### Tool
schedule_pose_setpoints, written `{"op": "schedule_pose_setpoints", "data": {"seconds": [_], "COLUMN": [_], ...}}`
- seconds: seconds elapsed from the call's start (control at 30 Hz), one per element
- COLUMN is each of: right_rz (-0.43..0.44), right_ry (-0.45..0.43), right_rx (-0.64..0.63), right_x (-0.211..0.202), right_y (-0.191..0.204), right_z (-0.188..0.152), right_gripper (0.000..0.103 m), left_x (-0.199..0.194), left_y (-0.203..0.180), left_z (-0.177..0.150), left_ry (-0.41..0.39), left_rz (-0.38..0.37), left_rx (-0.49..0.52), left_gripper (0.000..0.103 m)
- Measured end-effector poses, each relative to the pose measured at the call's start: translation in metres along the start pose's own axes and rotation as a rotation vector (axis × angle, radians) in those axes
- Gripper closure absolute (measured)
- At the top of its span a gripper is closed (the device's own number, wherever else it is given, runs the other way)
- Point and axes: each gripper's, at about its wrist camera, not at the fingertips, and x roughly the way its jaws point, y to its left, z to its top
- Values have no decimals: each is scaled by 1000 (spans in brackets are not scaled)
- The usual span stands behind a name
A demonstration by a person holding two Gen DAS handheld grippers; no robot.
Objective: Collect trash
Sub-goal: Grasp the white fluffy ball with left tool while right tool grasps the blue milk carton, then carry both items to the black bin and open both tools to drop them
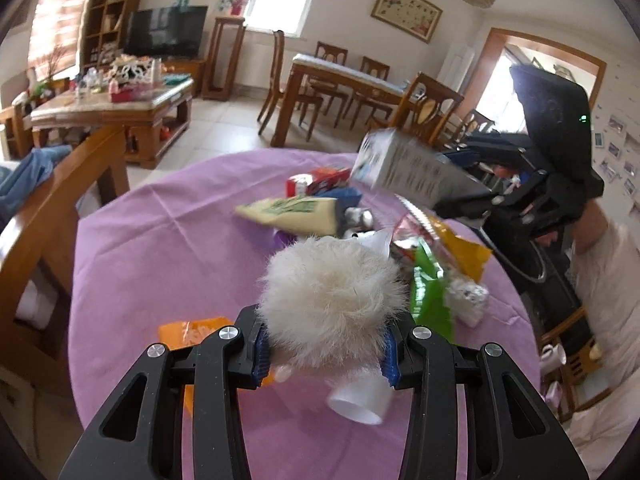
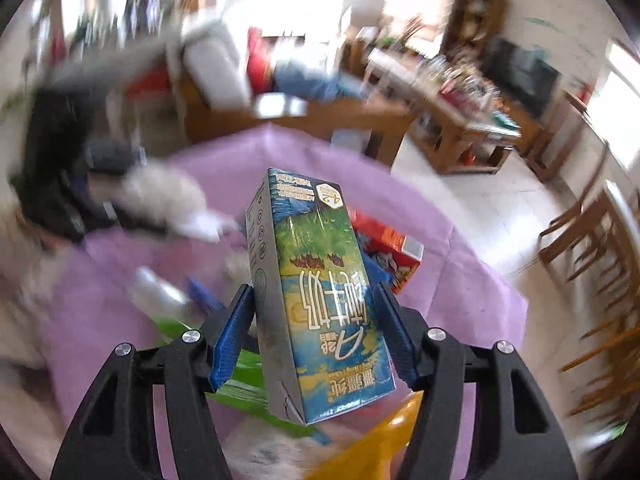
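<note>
Left wrist view: left gripper [image 1: 326, 354] clamps a fluffy white ball [image 1: 334, 296]; right gripper [image 2: 314, 330] grips a milk carton [image 2: 316, 300]. Wrappers [image 1: 430, 296] apparently litter the table [image 1: 160, 248]; collection seems barely begun.

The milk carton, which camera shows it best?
The right wrist view: the milk carton fills the centre, sharp, its printed face readable, clamped between the right gripper fingers. The left wrist view shows the carton only small and motion-blurred, held above the purple tablecloth, mostly its text side.
</note>
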Motion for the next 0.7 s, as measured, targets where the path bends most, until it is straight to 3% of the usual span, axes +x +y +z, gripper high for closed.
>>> {"op": "schedule_pose_setpoints", "data": {"seconds": [0.03, 0.13, 0.3, 0.4, 0.57, 0.7], "right_rz": [27, 37, -104, -154, -288, -424], "right_ry": [-90, -243, -447, -544, -599, -584], "right_rx": [75, 211, 588, 728, 879, 953], "right_x": [-19, -44, -76, -97, -143, -175], "right_y": [0, 9, 3, -7, -49, -70], "right_z": [-7, -25, -75, -112, -175, -228], "right_gripper": [42, 42, 42, 42, 42, 42], "left_x": [-4, -14, -11, 3, 41, 92], "left_y": [-4, -22, -59, -90, -153, -207], "left_z": [0, 2, 14, 20, 33, 43], "left_ry": [-9, -35, -96, -107, -68, -5], "left_rz": [-3, -7, 29, 2, -94, -197], "left_rx": [6, 23, 11, 14, 66, 99], "left_gripper": [61, 61, 61, 61, 61, 61]}}
